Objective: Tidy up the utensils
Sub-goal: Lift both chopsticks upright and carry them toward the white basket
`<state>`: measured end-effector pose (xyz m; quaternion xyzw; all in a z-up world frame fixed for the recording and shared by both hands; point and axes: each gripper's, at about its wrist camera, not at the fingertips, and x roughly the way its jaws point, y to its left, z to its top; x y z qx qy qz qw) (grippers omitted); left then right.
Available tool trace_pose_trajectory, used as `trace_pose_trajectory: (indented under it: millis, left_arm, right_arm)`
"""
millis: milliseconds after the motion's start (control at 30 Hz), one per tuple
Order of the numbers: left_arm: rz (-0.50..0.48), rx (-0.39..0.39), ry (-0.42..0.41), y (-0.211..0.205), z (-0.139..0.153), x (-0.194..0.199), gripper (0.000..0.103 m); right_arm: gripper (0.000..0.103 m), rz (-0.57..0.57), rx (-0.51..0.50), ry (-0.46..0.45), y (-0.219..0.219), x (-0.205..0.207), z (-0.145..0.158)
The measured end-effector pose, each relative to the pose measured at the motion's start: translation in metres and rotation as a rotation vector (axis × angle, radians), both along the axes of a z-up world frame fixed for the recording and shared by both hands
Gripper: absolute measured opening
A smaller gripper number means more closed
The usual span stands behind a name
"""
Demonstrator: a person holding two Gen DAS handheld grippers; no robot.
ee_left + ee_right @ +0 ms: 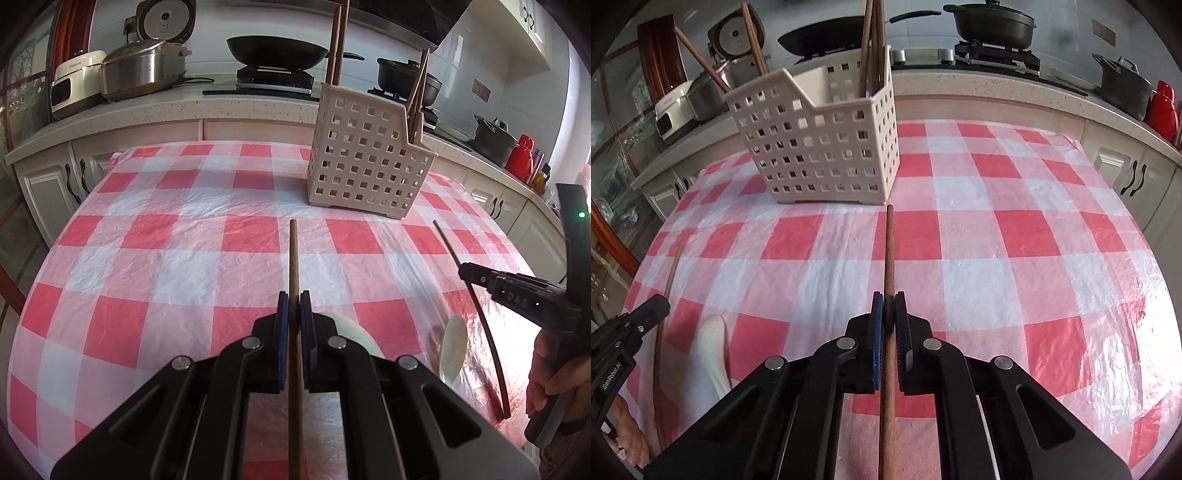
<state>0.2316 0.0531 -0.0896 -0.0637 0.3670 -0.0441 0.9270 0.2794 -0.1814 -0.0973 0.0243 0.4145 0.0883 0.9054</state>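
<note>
Both grippers, left gripper (294, 310) and right gripper (888, 310), have their fingers clamped on a brown chopstick (293, 266) each, held above the checked tabletop (184, 240). Ahead stands the perforated holder (364, 155), already bearing chopsticks. A tilted stick might catch its rim and tip it; white spoons (711, 354) lie unsorted.

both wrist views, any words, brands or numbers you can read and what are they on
"DAS": white letters on the right tongs, seen from the left wrist view.
Grey brand word on the white cooker on the counter: too small to read.
White lettering on the left tongs, seen from the right wrist view: too blurred to read.
Nothing else carries text.
</note>
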Motion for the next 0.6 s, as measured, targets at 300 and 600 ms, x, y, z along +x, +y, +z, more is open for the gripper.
trace_pose_trajectory:
  millis: [300, 600]
  left_arm:
    - [-0.005, 0.017, -0.073, -0.012, 0.028, -0.013, 0.006]
    - [-0.009, 0.039, -0.168, -0.024, 0.064, -0.036, 0.006]
  right_arm:
    - [0.006, 0.003, 0.110, -0.106, -0.020, -0.025, 0.031]
    - [0.006, 0.054, 0.148, -0.228, -0.024, -0.058, 0.069]
